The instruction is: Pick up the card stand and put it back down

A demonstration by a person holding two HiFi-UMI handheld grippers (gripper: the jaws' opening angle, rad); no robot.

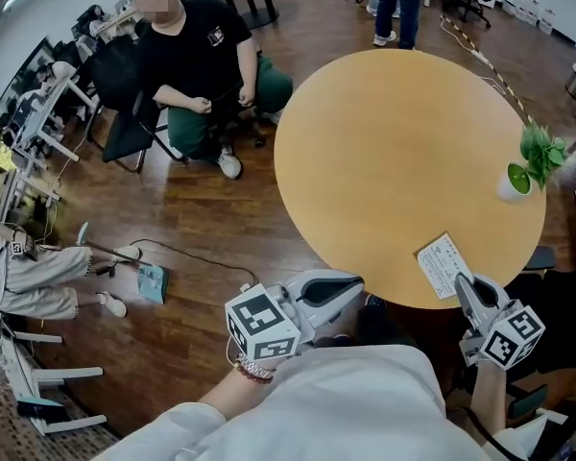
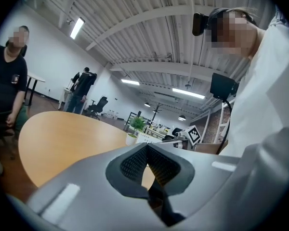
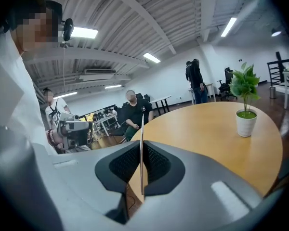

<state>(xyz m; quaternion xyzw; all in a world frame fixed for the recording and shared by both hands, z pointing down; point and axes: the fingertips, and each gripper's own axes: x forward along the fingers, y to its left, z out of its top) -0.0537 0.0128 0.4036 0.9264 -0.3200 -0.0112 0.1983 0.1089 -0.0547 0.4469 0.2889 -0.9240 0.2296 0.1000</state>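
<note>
Card stand (image 1: pixel 444 265), a thin white sheet whose print is too small to read, is at the round table's (image 1: pixel 384 142) near edge, clamped edge-on by the right gripper (image 1: pixel 464 286); left gripper (image 1: pixel 348 289) clenched, empty.

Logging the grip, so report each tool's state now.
Left tool: closed, empty.
Right tool: closed on the card stand.

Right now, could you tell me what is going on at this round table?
A person works with a gripper in each hand. The right claw is shut on the thin card stand, at the near edge of the round table. The left claw is shut and empty, near the table's edge. I cannot tell whether the stand is lifted. A potted plant stands nearby.
</note>
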